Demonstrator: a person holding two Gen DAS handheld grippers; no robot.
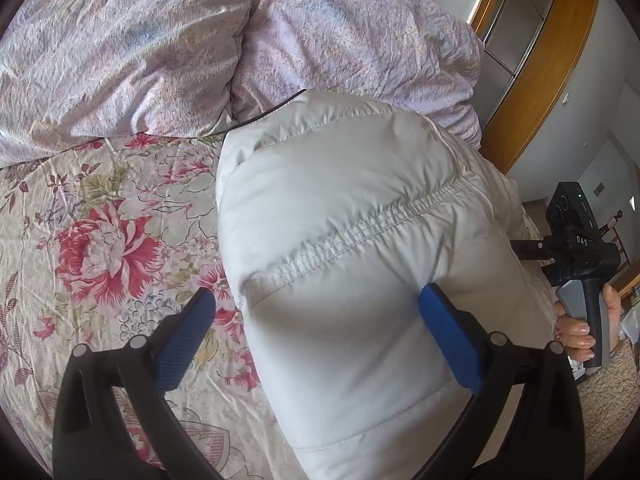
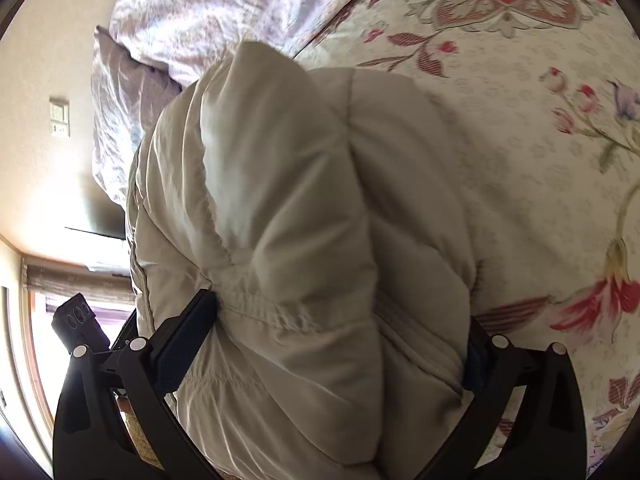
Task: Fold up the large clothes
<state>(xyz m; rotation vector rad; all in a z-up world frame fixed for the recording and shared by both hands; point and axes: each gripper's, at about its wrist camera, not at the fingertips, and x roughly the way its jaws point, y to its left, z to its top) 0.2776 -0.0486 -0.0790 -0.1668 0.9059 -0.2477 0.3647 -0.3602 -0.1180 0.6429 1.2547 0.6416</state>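
Observation:
A white puffy quilted jacket (image 1: 352,216) lies bunched on the floral bedspread (image 1: 100,240). My left gripper (image 1: 316,312) is open, its blue pads spread wide; the right pad touches the jacket, the left pad hangs over the bedspread. In the right wrist view the same jacket (image 2: 304,220) fills the middle. My right gripper (image 2: 340,340) stands wide with the jacket's thick bulk between its two blue pads; both pads press against the fabric. The right gripper's body and the hand that holds it (image 1: 580,256) show at the jacket's right side in the left wrist view.
A crumpled lilac duvet (image 1: 160,40) lies at the head of the bed behind the jacket. A wooden-framed wardrobe (image 1: 540,60) stands at the far right. A wall with a switch plate (image 2: 60,114) and a window (image 2: 36,320) show left of the right wrist view.

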